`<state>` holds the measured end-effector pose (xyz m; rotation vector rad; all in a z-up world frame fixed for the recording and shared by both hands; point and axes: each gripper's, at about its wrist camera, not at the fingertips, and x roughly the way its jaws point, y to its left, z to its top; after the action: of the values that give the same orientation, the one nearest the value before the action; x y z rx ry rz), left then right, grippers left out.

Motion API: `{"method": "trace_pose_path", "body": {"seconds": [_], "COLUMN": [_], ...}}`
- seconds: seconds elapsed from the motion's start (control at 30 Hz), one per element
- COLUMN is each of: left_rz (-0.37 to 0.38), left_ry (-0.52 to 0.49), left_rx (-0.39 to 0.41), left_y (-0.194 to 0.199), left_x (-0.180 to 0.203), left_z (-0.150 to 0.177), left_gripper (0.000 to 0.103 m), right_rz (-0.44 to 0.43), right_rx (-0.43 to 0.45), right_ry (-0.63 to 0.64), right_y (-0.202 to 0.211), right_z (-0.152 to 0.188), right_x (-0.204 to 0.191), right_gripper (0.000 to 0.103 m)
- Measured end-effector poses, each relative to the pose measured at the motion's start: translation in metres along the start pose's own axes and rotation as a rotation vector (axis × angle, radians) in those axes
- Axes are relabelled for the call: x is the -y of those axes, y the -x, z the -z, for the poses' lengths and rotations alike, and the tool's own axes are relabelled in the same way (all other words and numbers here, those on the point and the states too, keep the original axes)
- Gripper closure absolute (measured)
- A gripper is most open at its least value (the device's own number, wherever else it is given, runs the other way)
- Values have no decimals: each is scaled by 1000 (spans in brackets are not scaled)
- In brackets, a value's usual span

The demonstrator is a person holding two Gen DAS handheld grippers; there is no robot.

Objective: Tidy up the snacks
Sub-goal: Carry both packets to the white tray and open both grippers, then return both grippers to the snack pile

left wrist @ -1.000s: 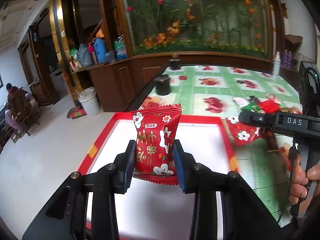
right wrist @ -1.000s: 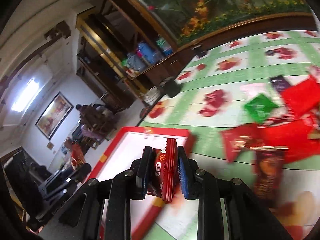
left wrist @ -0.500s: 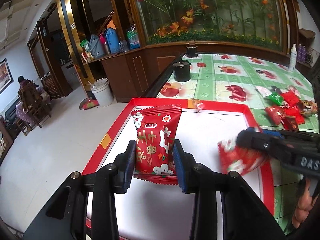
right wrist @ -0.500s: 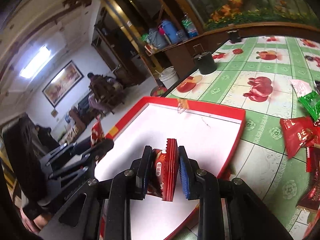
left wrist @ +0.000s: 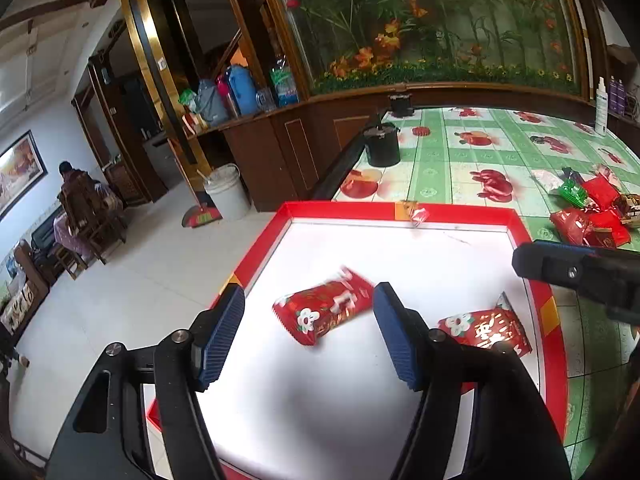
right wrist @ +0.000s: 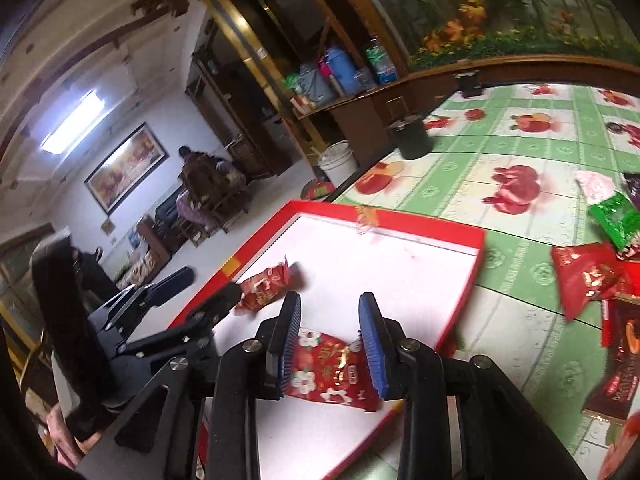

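The left claw stands wide apart, its blue pads clear of everything; its jaws have just been opening, and nothing is pressed between them. Just beyond the gap, toward twelve o'clock, a red flowered snack packet lies flat and slightly blurred on the white floor of the red-rimmed tray, apparently just let go so it lands inside the tray.

The right claw is also parted, its jaws likewise just having been opening. A second red snack packet lies on the tray floor between and under its pads; whether the pads touch the wrapper is hard to tell, but they do not appear to pinch it. In the left wrist view this packet sits at about three o'clock from the first, near the tray's right rim, the two apart.

Both claws point slightly downward over the tray, which fits dropping snacks into it rather than placing them carefully.

Outward, at one to two o'clock from the tray, a loose pile of snacks, red and green wrappers, waits on the green patterned tabletop. These likely remain to be sorted. A black pot stands at twelve o'clock beyond the tray.
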<state>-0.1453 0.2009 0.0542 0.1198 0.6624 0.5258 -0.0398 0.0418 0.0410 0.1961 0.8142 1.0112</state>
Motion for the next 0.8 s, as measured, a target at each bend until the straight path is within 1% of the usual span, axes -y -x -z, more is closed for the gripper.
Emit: {"method": "trace_pose_path", "body": {"seconds": [0.1,0.13,0.3,0.37,0.43,0.53,0.8], "left_rz": [1,-1,1,1,-5,-7,-9], "left_ry": [-3,-4,-13,-16,-20,-25,-30], "left_rx": [-1,-2,-4,-2,7,14,2], "left_y": [2,2,4,6,8,11,10], "left_x": [1,2,6,7,8,10,13], "left_z": [-2,-2,-4,-5,-6,-7,-8], "left_gripper": [33,33,32,30,23,23,23], "right_rz": [13,17,21,22,20,20,19], "right_rx": [6,8,21,29,35,37,39], "right_ry": [-36,-44,-79,-84,-89,-90,-92], "right_y": [3,4,11,14,16,18,20], "right_z": [-3,-4,-7,-8,-9,-8,-8], "right_x": [8,10,17,17,18,18,18], "right_gripper": [64,62,61,60,59,58,58]}}
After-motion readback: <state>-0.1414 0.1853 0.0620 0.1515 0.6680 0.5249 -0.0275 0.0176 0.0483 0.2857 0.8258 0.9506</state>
